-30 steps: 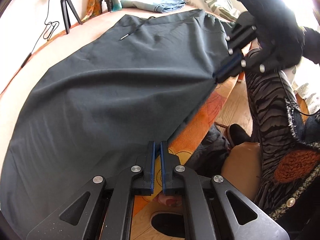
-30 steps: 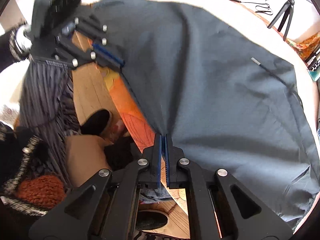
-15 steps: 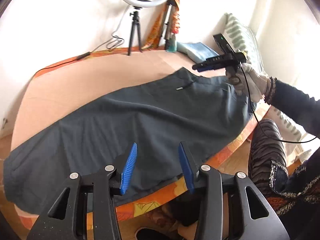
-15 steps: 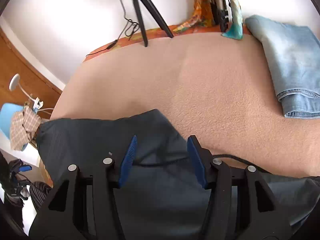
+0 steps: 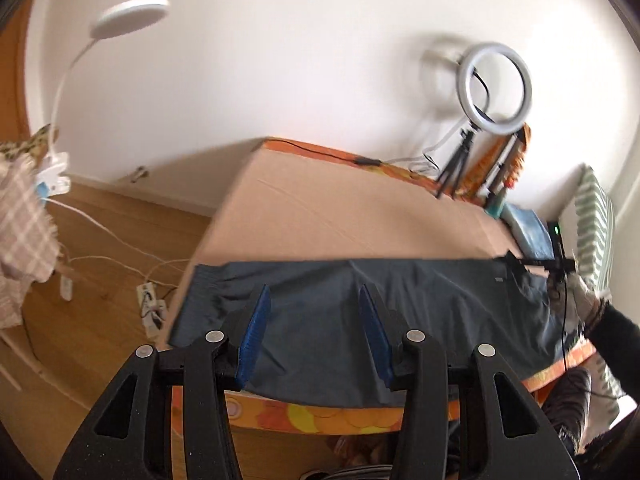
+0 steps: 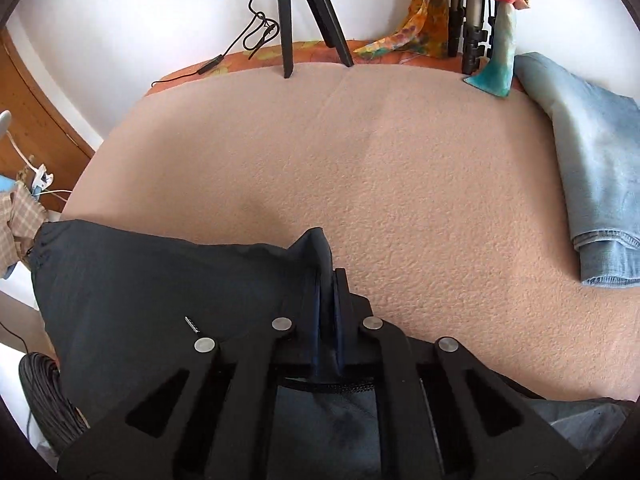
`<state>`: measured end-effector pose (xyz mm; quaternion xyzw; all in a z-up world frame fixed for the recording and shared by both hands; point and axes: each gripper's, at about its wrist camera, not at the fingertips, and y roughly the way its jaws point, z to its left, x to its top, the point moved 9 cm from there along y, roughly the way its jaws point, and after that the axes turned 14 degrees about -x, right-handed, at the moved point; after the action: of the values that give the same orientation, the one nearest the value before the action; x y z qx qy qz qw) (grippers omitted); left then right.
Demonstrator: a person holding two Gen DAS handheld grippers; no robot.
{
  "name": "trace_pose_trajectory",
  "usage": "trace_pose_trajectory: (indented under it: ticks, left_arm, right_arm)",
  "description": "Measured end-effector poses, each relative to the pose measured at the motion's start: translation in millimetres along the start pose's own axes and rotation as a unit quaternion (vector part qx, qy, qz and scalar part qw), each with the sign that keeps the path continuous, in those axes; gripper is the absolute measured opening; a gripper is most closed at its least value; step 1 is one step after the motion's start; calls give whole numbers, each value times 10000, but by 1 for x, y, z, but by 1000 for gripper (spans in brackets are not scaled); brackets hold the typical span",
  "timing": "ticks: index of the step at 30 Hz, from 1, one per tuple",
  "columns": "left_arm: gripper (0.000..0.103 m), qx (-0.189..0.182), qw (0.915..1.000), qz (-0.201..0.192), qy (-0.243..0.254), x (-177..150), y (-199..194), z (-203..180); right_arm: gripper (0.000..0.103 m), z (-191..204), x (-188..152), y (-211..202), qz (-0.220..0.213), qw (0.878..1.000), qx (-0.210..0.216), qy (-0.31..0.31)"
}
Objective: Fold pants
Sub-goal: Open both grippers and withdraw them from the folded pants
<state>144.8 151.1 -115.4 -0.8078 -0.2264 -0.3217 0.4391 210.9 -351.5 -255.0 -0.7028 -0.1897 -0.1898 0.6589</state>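
Both views bright, soft daylight, no hard shadows. Left wrist view: white wall (image 5: 280, 80) close to blown out, motion blur across the background, ring light (image 5: 496, 88) smeared with a ghost edge on its left, desk lamp (image 5: 128, 20) head also soft. Far right edge streaky, gloved hand (image 5: 584, 296) there is blurred. Right wrist view sharper: blanket (image 6: 400, 184) texture crisp in the centre, faint soft shadow just ahead of the raised dark cloth (image 6: 160, 288). Dark cloth reads nearly flat black, little fold detail. Heavy fisheye in both: straight edges bow, black vignette in all 4 corners. Near gripper bodies underexposed, only screw heads catch light.
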Motion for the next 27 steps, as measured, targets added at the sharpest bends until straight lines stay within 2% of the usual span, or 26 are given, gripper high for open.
trace_pose_trajectory:
  ticks: [2, 3, 4, 5, 7, 8, 11, 14, 17, 19, 24, 27]
  left_arm:
    - [47, 123, 9994, -190, -280, 8, -21, 22]
    - [53, 158, 9986, -273, -417, 12, -32, 33]
    - [54, 237, 9977, -386, -512, 15, -43, 42]
    - [54, 274, 9964, -503, -629, 18, -53, 51]
    - [56, 139, 9927, -697, -978, 18, -64, 65]
    - [62, 48, 9902, -717, -1195, 14, -65, 72]
    - [65, 45, 9826, -585, -1763, -9, -50, 90]
    - [65, -236, 9727, -587, -2232, -39, -30, 103]
    - [65, -595, 9569, -607, -2777, -67, -4, 113]
    - [64, -664, 9490, -571, -3030, -81, 16, 117]
    - [64, -586, 9361, -687, -3400, -95, 45, 127]
    - [64, -413, 9373, -723, -3384, -94, 54, 134]
  right_arm:
    - [8, 3, -1, 3, 75, 9999, -90, -78]
    - [10, 4, -1, 2, 78, 9999, -138, -69]
    - [18, 5, -2, 1, 110, 9999, -94, -38]
    - [29, 5, -2, -1, 120, 9999, -46, 10]
    - [46, 6, -1, -11, -15, 10000, -68, 40]
    - [50, 7, 0, -17, -109, 9999, -88, 45]
    - [51, 16, -2, -35, -240, 9997, 43, 99]
    - [54, 28, -7, -56, -389, 9991, 137, 80]
    - [54, 41, -15, -75, -511, 9986, 166, -14]
    - [54, 49, -19, -84, -527, 9983, 252, -12]
    - [54, 59, -29, -101, -543, 9979, 354, 10]
    - [54, 64, -37, -108, -522, 9977, 425, 33]
